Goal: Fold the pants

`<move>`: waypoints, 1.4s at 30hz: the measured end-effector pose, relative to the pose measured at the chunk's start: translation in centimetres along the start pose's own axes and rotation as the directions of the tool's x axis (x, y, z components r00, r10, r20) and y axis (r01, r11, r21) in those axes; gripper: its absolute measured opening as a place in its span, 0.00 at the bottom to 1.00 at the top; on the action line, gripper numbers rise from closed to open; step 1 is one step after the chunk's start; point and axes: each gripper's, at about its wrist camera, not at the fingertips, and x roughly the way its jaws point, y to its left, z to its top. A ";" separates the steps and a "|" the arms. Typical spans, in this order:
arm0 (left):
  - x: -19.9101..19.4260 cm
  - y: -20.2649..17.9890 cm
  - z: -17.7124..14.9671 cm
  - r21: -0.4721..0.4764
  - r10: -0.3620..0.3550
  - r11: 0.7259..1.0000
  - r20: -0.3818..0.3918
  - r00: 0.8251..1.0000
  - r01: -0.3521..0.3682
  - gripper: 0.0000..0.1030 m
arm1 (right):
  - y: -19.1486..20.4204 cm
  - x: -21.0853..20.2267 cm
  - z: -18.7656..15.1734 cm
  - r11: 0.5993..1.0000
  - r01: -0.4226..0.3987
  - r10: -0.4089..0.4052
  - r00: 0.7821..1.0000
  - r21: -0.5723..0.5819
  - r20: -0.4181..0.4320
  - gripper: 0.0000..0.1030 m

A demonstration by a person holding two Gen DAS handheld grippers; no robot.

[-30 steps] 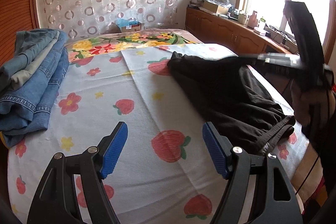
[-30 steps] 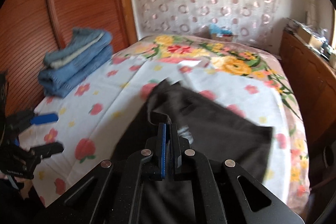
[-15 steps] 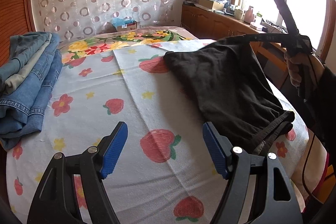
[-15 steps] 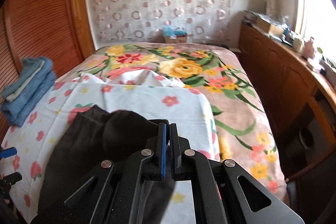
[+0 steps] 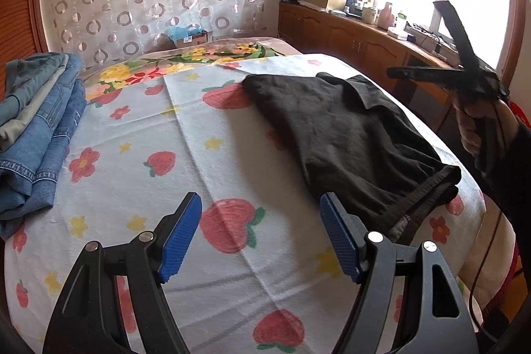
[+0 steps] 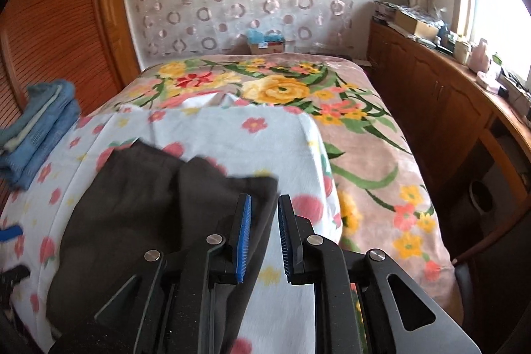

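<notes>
**Fold released, edges uneven**

Black pants [image 5: 348,135] lie folded at right of frame on the strawberry sheet [image 5: 186,161]. The right gripper [image 6: 264,233] is opening, its jaws narrow, with nothing pinched between them. The left gripper [image 5: 260,238] hovers wide and empty. The loose upper layer sits skewed; another fold could lock in that misalignment.

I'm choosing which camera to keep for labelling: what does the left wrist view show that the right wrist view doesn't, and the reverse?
Left wrist only: the black pants' waistband end, and the person's hand gripping the right tool.

Right wrist only: the right tool with its jaws opening, clear of the cloth, and the bedspread's big yellow flower.

Both: the black pants, the strawberry-print sheet, the folded blue jeans stack.
</notes>
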 end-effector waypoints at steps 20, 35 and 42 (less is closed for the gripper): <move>0.9 -2.8 -0.9 0.040 -0.033 0.999 -0.040 0.999 0.034 0.73 | 0.1 -7.2 -9.4 0.997 -0.071 0.068 0.996 -0.037 -0.065 0.21; 0.4 -3.4 -1.4 0.049 -0.051 0.997 -0.043 0.998 0.054 0.73 | 0.5 -9.6 -11.2 0.998 -0.065 0.066 0.995 0.007 -0.080 0.21; 0.3 -3.3 -1.4 0.056 -0.061 0.996 -0.036 0.998 0.063 0.73 | 1.7 -10.7 -10.6 0.994 -0.108 0.108 0.994 -0.016 -0.028 0.06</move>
